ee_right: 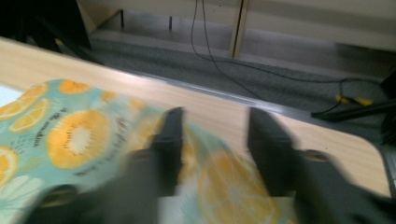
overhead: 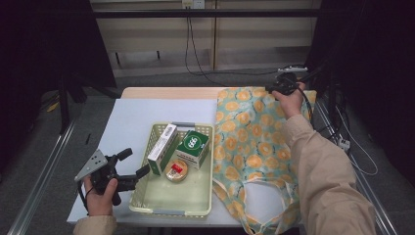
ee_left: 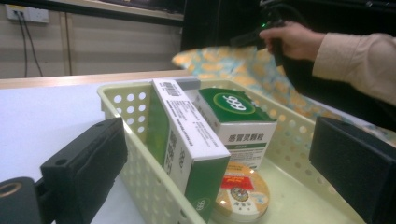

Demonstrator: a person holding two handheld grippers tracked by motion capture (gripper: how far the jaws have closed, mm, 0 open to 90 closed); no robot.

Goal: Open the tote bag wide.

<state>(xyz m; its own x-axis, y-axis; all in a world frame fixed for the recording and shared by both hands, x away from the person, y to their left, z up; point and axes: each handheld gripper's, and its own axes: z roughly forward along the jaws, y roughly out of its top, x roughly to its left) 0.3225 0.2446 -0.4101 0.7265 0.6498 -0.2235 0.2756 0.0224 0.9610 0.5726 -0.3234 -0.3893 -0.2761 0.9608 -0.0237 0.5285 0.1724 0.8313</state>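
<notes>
A cloth bag [overhead: 254,147] with an orange-slice print on pale green is lying at 3 o'clock on the table [overhead: 132,117], beside a yellow basket [overhead: 169,205] with three packages. The right gripper [ee_right: 212,140] is blurring over its far edge, jaws spread. The left gripper [overhead: 128,169], at 8 o'clock, is holding its jaws spread and empty.

Grey carpet floor [overhead: 39,161], beige panelled wall [overhead: 156,34], dim light.

Left tool [overhead: 137,165] agape (near), right tool [overhead: 277,88] parted, arm outstretched
</notes>
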